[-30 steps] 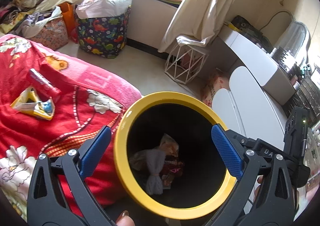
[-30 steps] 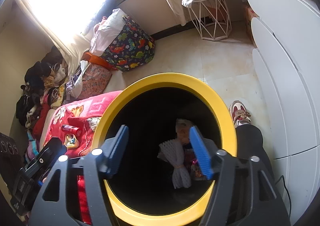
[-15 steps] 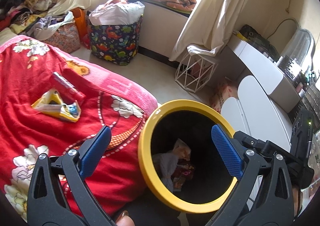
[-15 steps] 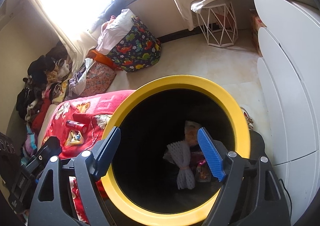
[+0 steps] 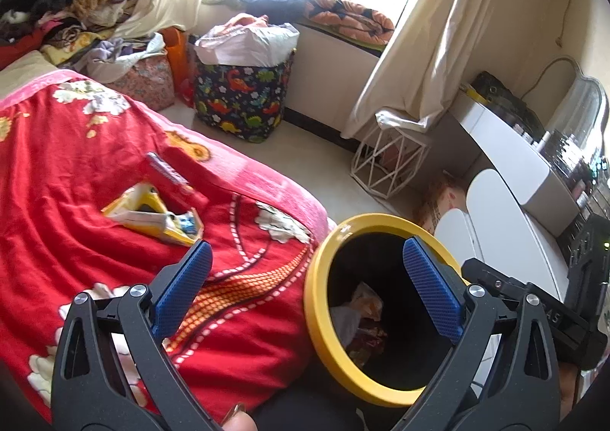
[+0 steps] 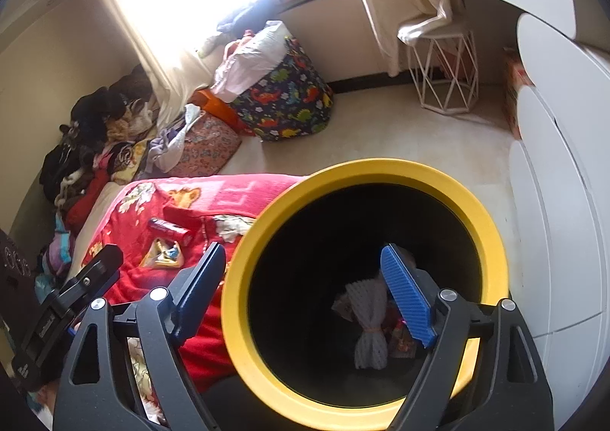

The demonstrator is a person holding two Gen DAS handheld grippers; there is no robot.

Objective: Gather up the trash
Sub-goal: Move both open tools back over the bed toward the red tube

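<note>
Trash is still sitting on the red blanket: a yellow wrapper and a red tube just beyond it, both left of the yellow-rimmed bin. Inside the bin there's a white mesh sleeve plus crumpled wrappers. Left gripper has its fingers wide, nothing between them. Right gripper is opening over the bin mouth, empty too.

Yellow-rimmed bin, wrappers on blanket
</note>
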